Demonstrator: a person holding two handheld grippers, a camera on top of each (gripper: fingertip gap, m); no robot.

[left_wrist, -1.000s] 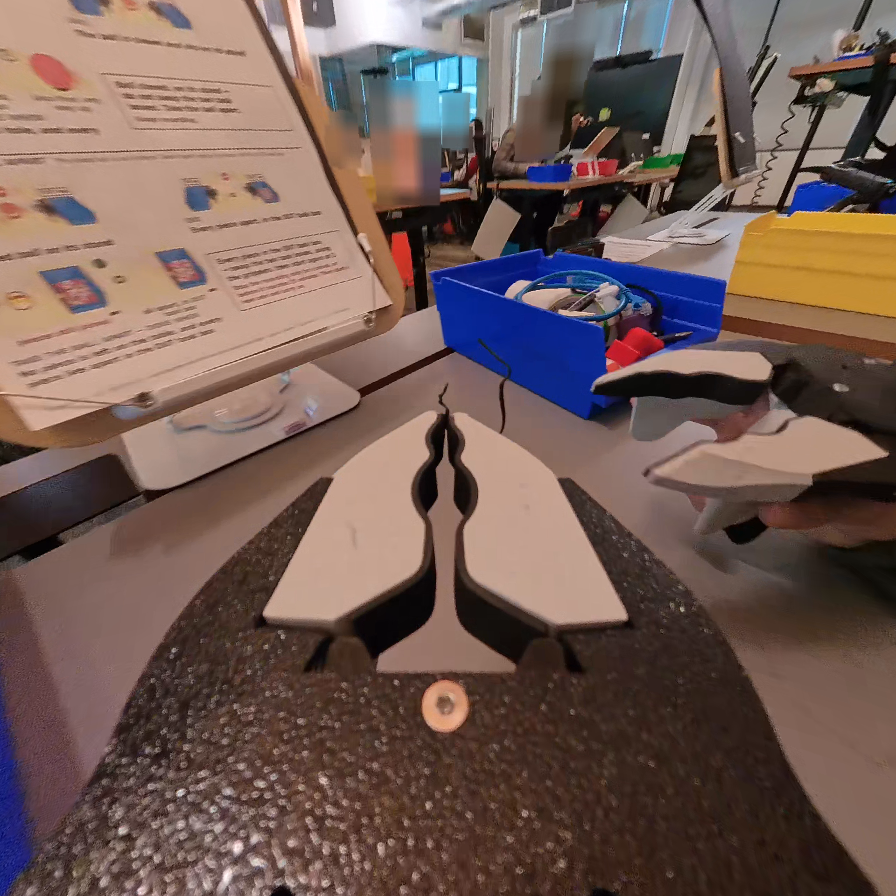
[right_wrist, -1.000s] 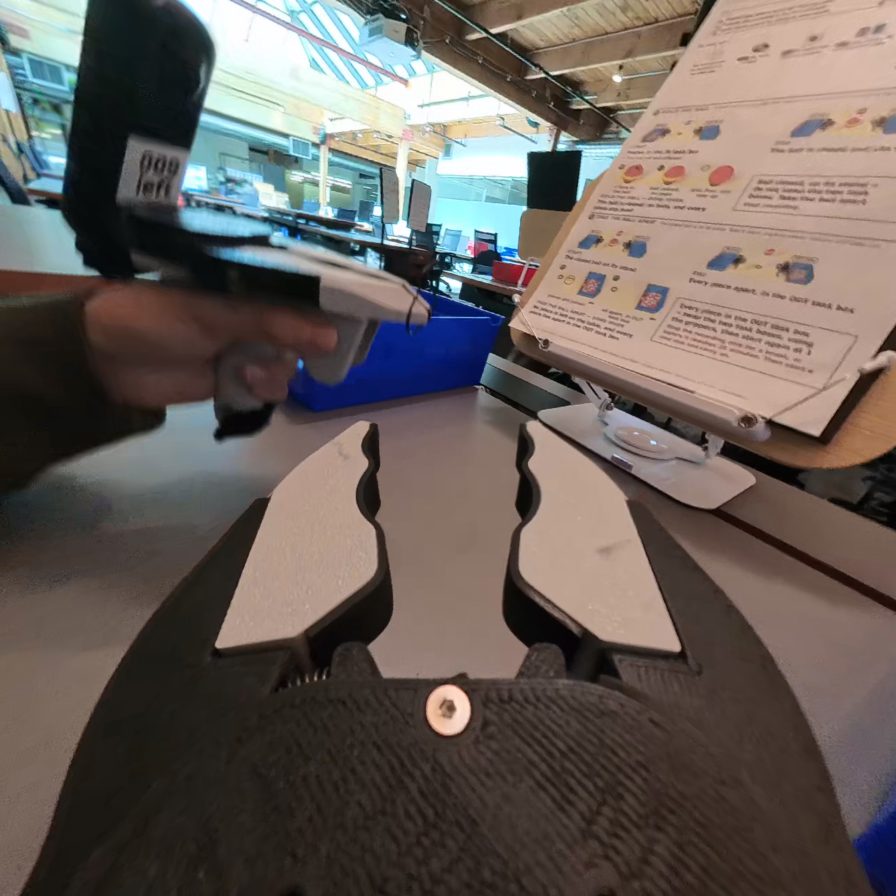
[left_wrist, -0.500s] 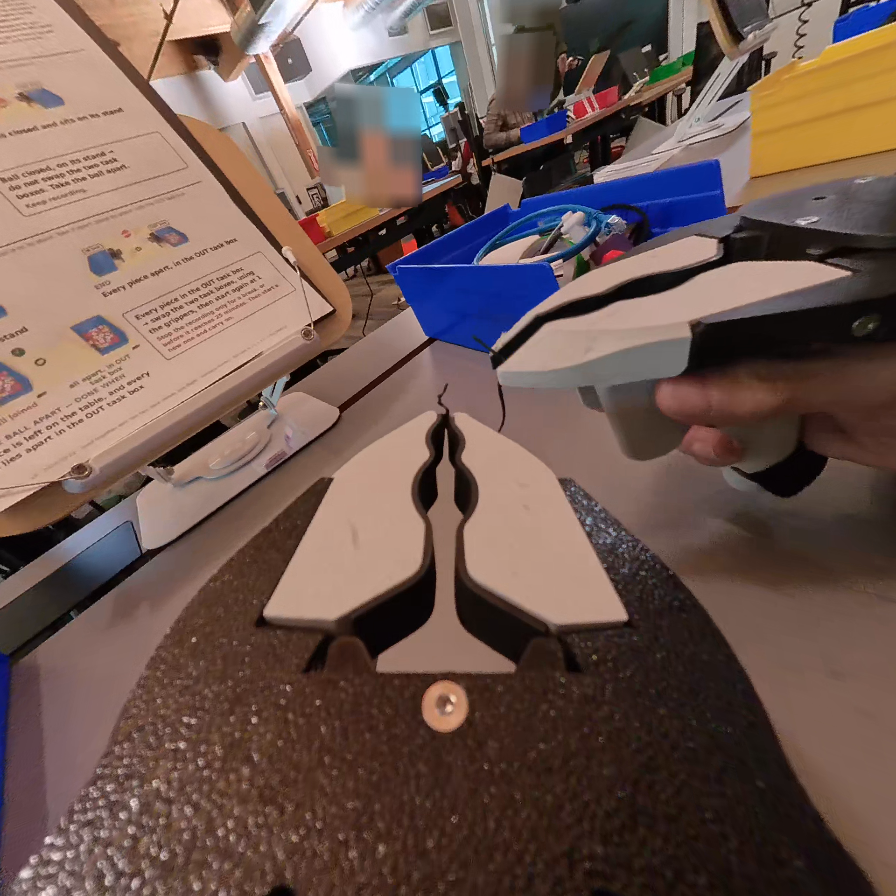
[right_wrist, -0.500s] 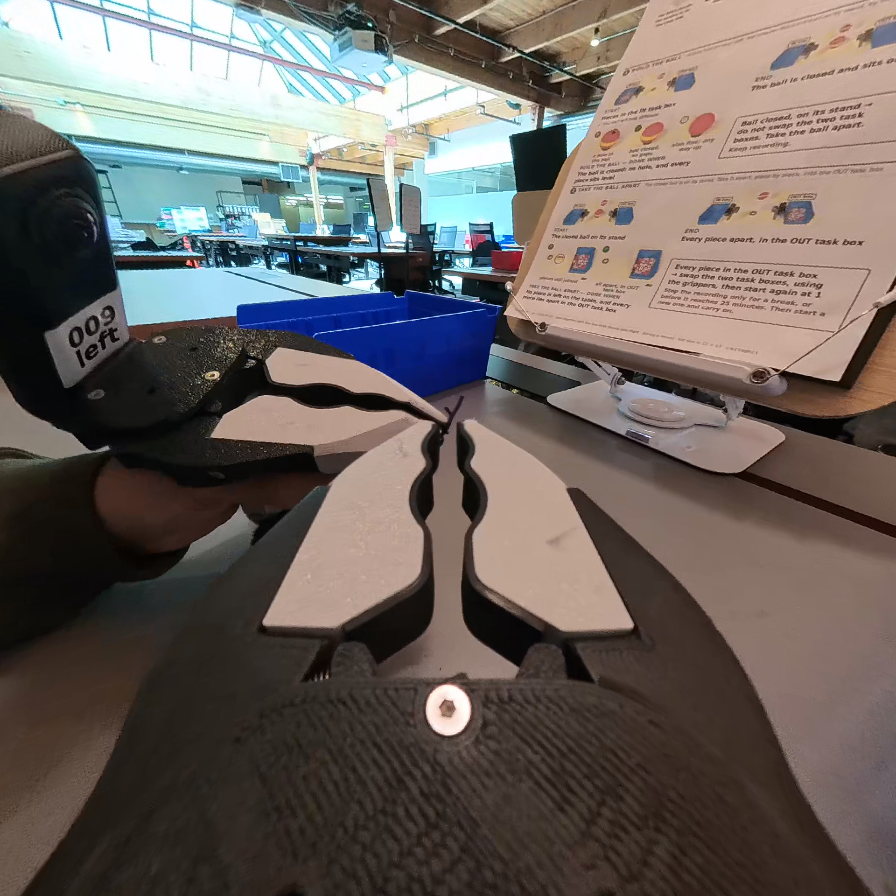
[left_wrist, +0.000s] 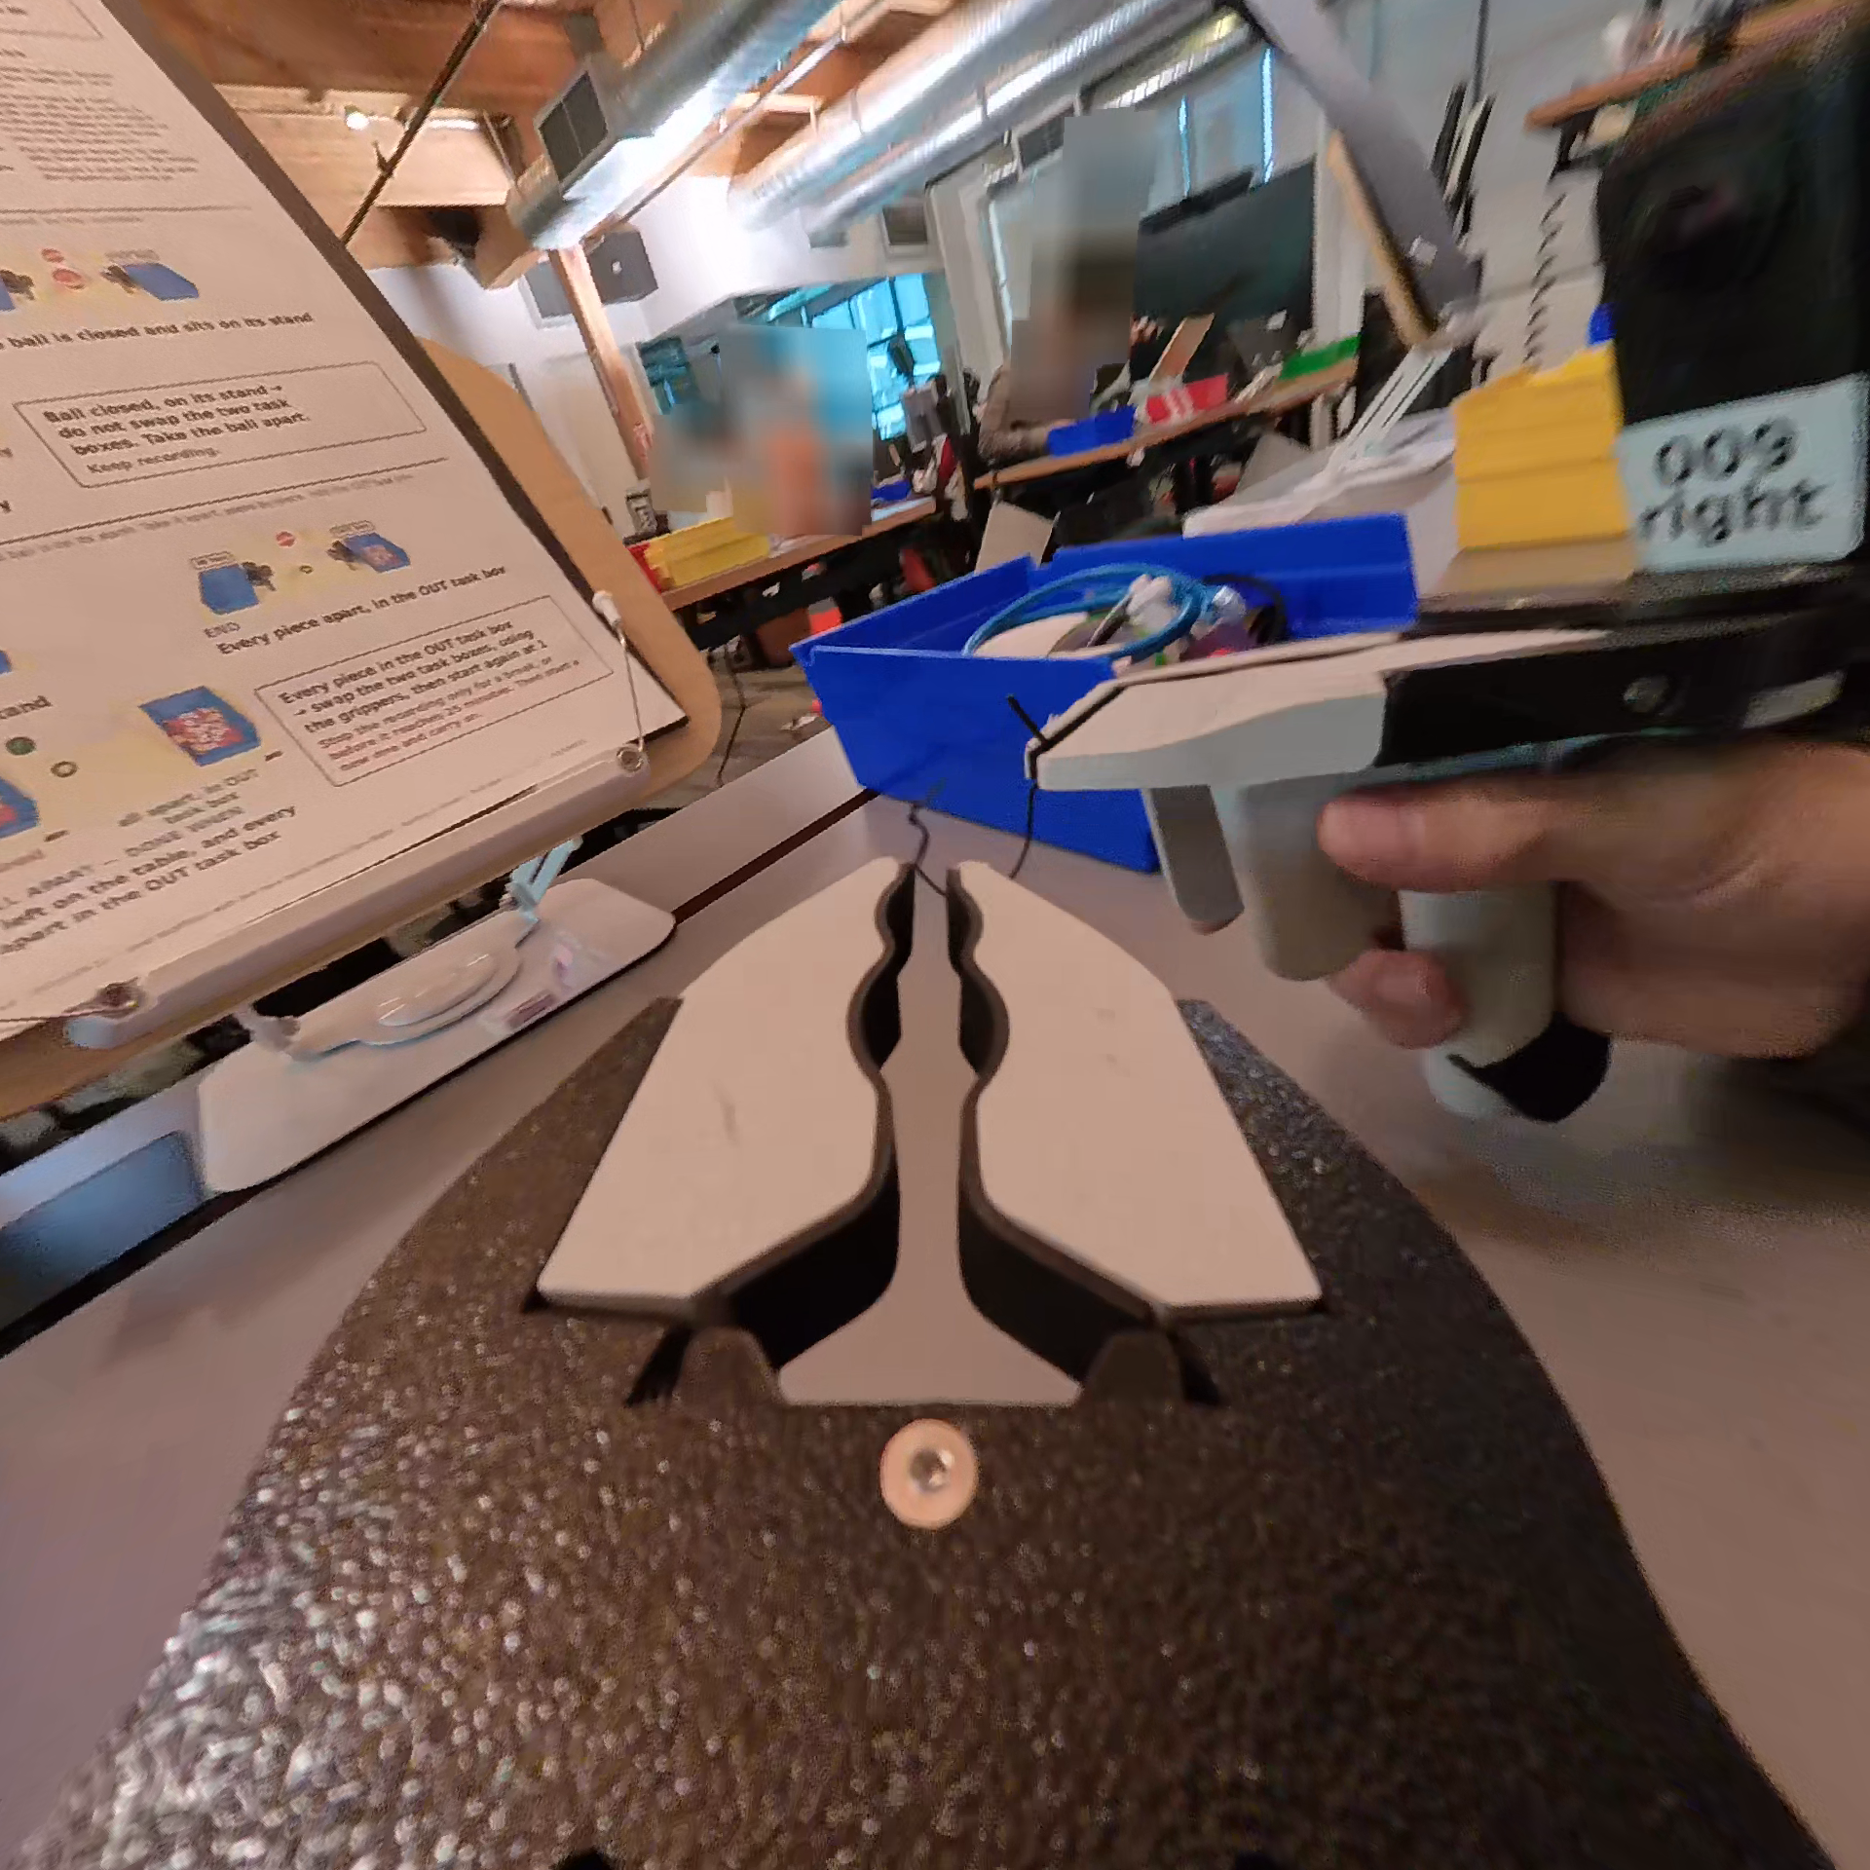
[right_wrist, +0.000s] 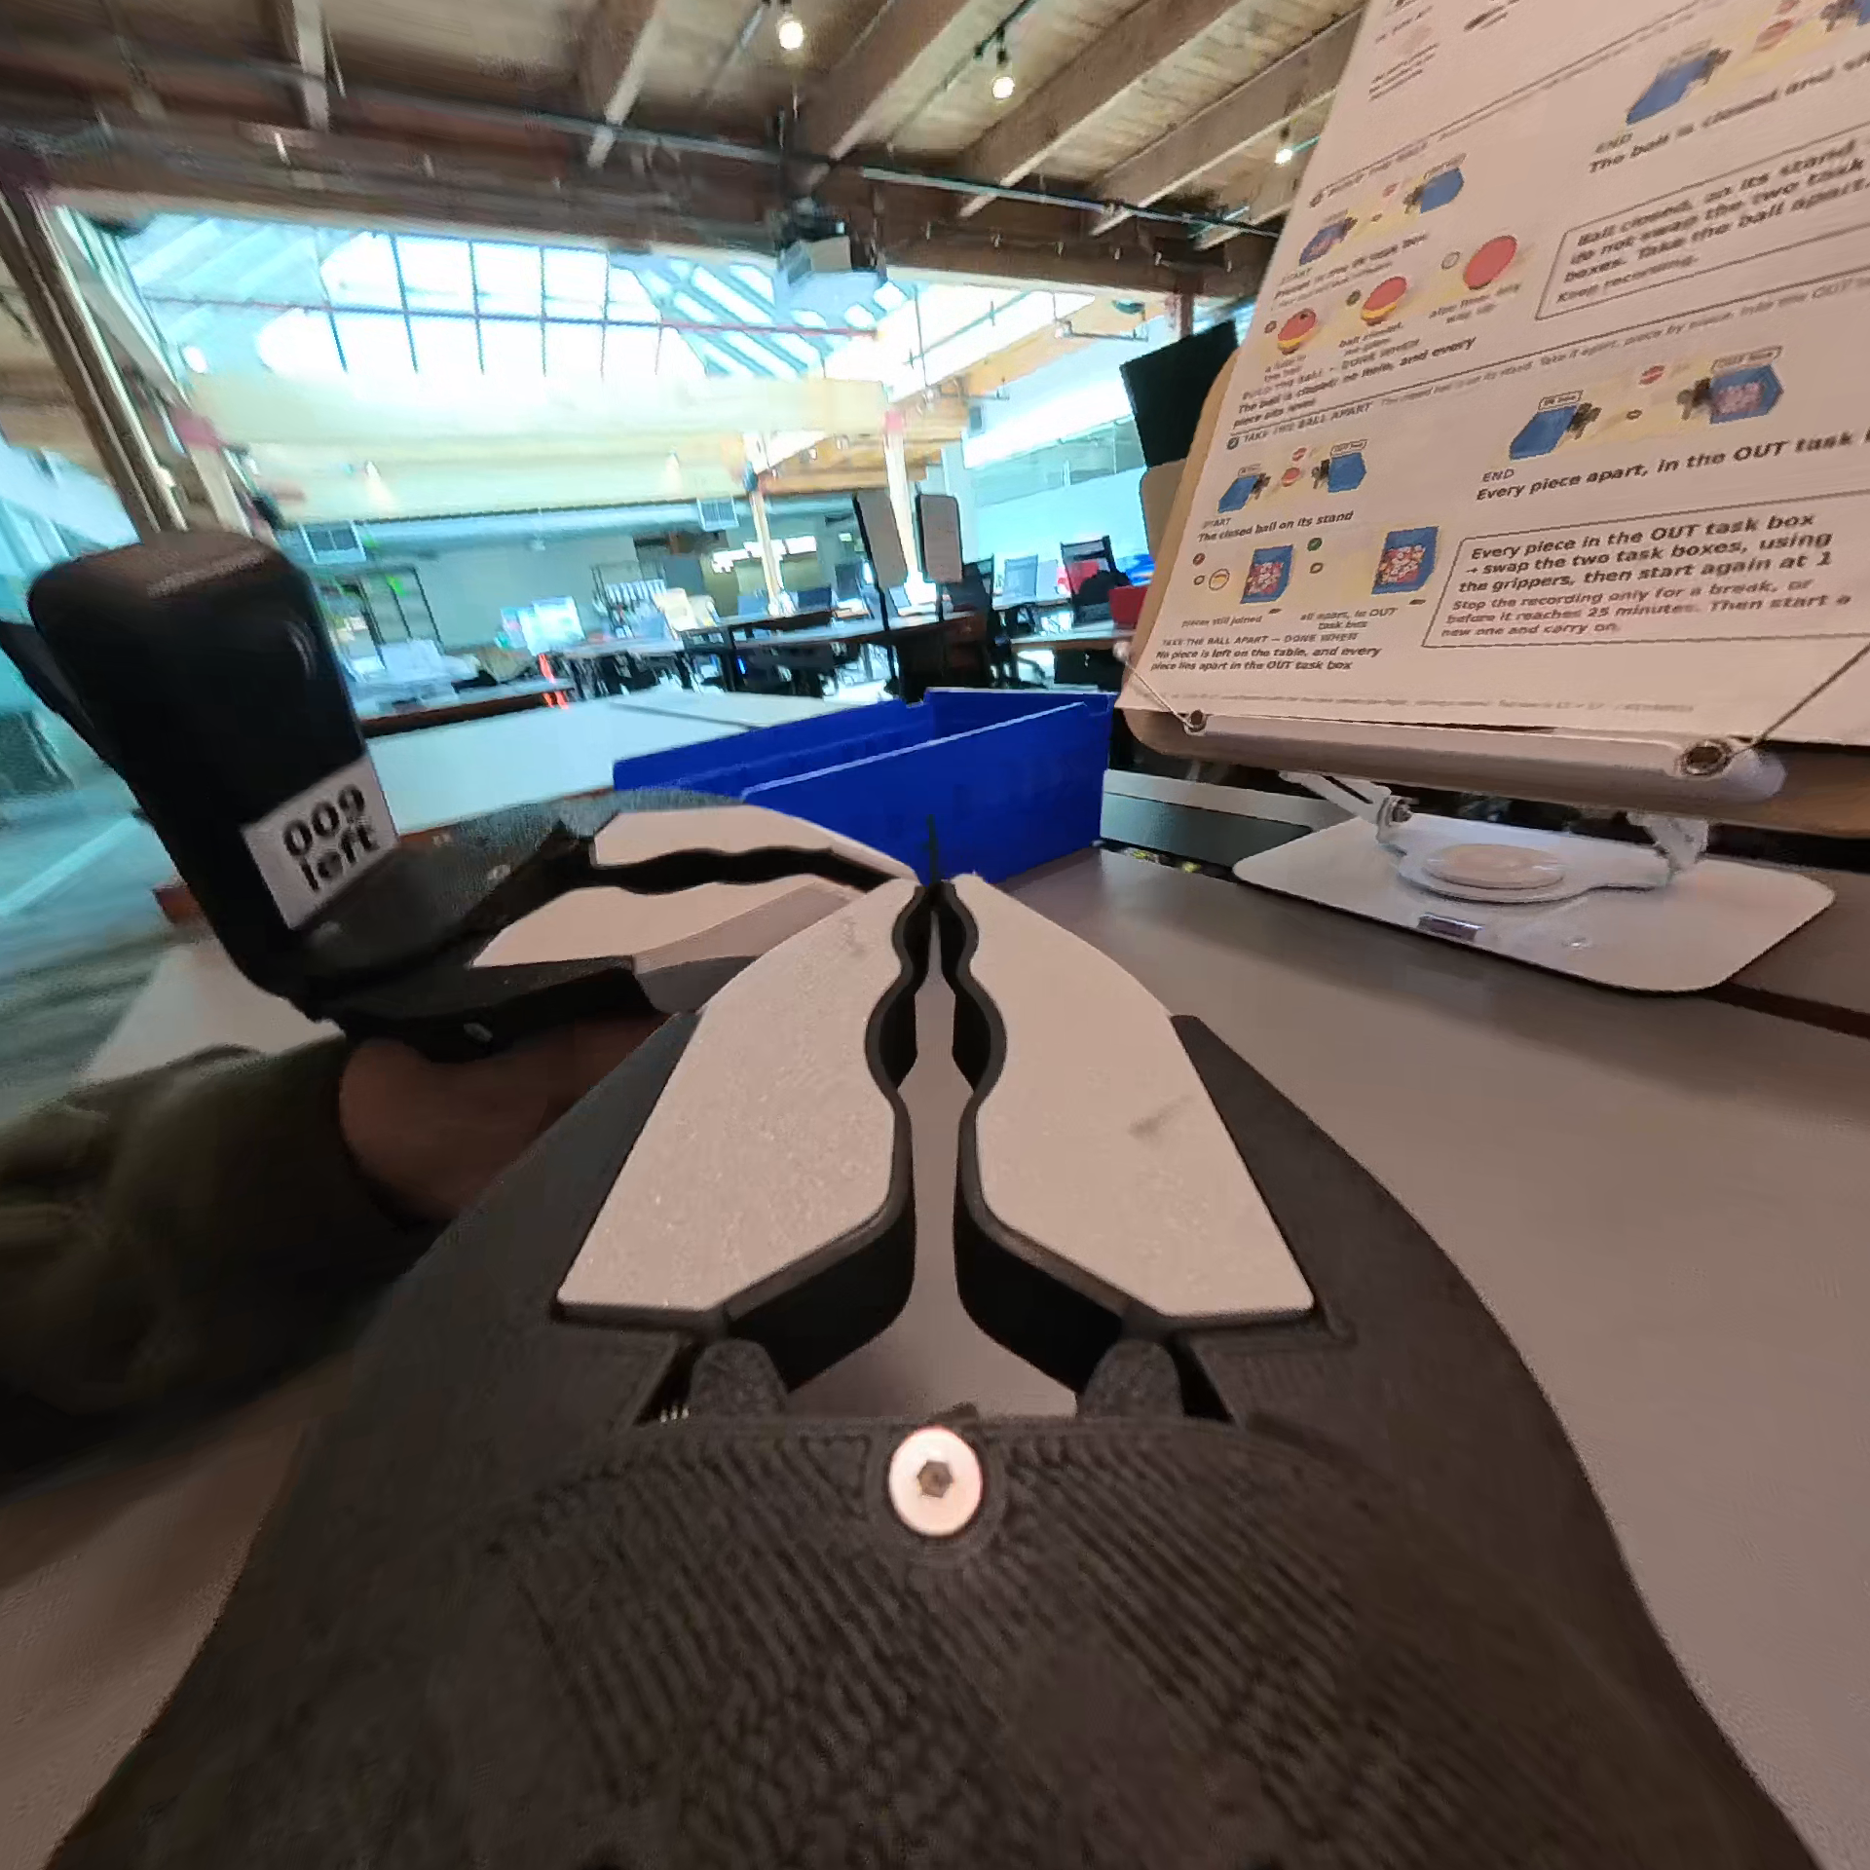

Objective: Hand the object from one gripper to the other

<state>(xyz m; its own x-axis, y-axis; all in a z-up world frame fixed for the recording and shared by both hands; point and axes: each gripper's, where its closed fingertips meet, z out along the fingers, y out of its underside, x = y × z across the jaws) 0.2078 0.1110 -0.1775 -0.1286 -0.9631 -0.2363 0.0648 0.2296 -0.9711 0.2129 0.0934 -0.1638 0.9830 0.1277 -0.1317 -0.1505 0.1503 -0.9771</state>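
The object is a thin black wire (left_wrist: 1030, 810). In the left wrist view it hangs from the tip of my right gripper (left_wrist: 1042, 754), which is shut on it and comes in from the right, held by a hand. A kinked end of the wire lies between the tips of my left gripper (left_wrist: 931, 875), whose fingers stand slightly apart. In the right wrist view my right gripper (right_wrist: 938, 888) is shut, with the wire (right_wrist: 932, 845) sticking up from its tips. The left gripper (right_wrist: 875, 872) meets it tip to tip from the left.
A blue bin (left_wrist: 941, 729) holding cables and small parts stands just behind the grippers. An instruction board on a white stand (left_wrist: 435, 1002) is at the left. Yellow bins (left_wrist: 1538, 465) sit at the far right. The grey table (left_wrist: 1619, 1315) lies below. Both grippers' tips are close together, under 4 cm apart.
The right gripper came in from the side, closed on the wire at the left gripper's tips, and levelled out. The left gripper's fingers, shut before, have parted slightly.
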